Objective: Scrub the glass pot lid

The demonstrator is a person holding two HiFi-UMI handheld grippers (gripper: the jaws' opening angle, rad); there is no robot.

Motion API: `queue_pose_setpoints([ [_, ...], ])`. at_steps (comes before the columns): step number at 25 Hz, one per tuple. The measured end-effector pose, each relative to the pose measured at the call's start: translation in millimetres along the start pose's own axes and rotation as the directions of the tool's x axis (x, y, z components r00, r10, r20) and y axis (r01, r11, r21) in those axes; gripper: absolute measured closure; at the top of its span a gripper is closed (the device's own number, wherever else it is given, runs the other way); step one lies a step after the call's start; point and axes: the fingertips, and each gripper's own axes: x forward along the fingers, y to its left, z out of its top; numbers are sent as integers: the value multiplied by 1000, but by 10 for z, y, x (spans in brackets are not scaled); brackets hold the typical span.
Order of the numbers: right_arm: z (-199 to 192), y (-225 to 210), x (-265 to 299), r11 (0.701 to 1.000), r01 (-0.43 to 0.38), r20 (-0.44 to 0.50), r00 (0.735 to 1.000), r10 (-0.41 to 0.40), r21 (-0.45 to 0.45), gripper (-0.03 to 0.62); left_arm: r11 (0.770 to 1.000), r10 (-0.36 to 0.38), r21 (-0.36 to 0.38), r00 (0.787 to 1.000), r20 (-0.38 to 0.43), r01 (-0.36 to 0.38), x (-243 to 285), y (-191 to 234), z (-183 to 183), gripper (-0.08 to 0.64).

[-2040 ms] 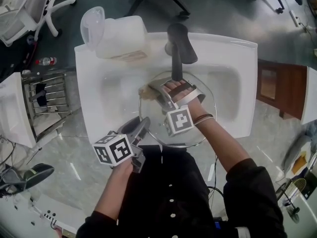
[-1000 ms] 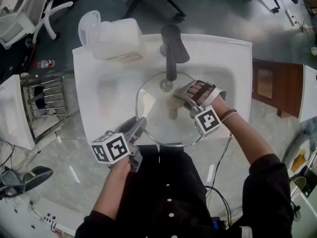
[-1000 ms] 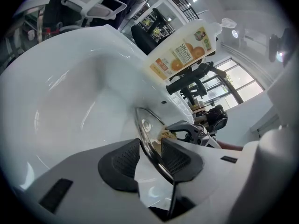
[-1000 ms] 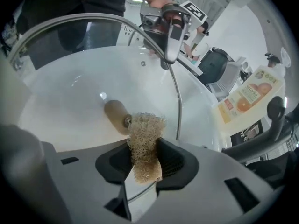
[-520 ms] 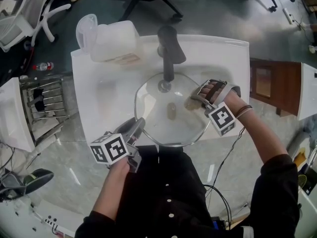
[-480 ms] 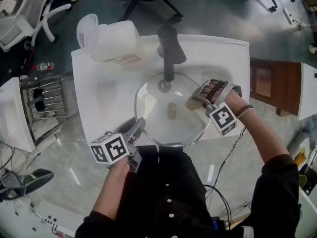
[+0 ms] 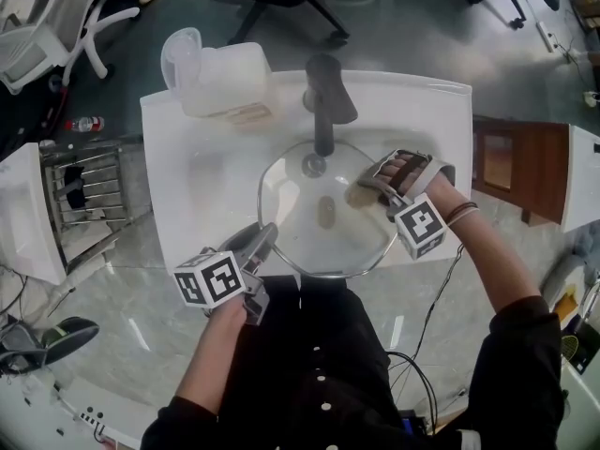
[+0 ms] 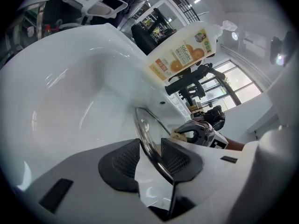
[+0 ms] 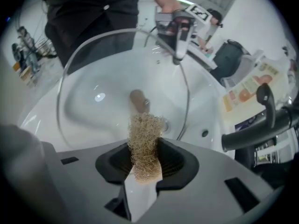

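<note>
The round glass pot lid point(image 7: 309, 232) is held tilted over the white sink point(image 7: 187, 167), with its brown knob point(image 7: 325, 212) near the middle. At the lid's near-left rim, my left gripper point(image 7: 266, 238) is shut on the metal edge point(image 8: 148, 141), which runs between the pads. My right gripper point(image 7: 364, 193) sits at the lid's right side, shut on a tan fibrous scrub pad point(image 9: 144, 141). In the right gripper view the pad sticks out past the jaws toward the lid point(image 9: 88, 78) and its knob point(image 9: 138, 100).
A dark faucet point(image 7: 327, 92) arches over the far side of the sink. A large white detergent jug point(image 7: 225, 78) lies on the sink's back-left corner. A wire rack point(image 7: 80, 181) stands to the left, and a wooden cabinet point(image 7: 511, 167) to the right.
My right gripper has carried the scrub pad rightward across the lid, from near its middle to its right side. The left gripper and the lid have stayed put.
</note>
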Motion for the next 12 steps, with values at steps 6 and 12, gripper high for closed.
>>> queue_pose_setpoints([
  [6, 703, -791, 182, 959, 170, 128, 971, -202, 226, 445, 1000, -11, 1, 1000, 0, 11, 7, -4, 5, 397],
  [12, 1145, -1096, 438, 929, 280, 153, 935, -321, 240, 445, 998, -61, -11, 998, 0, 61, -4, -4, 9, 397],
])
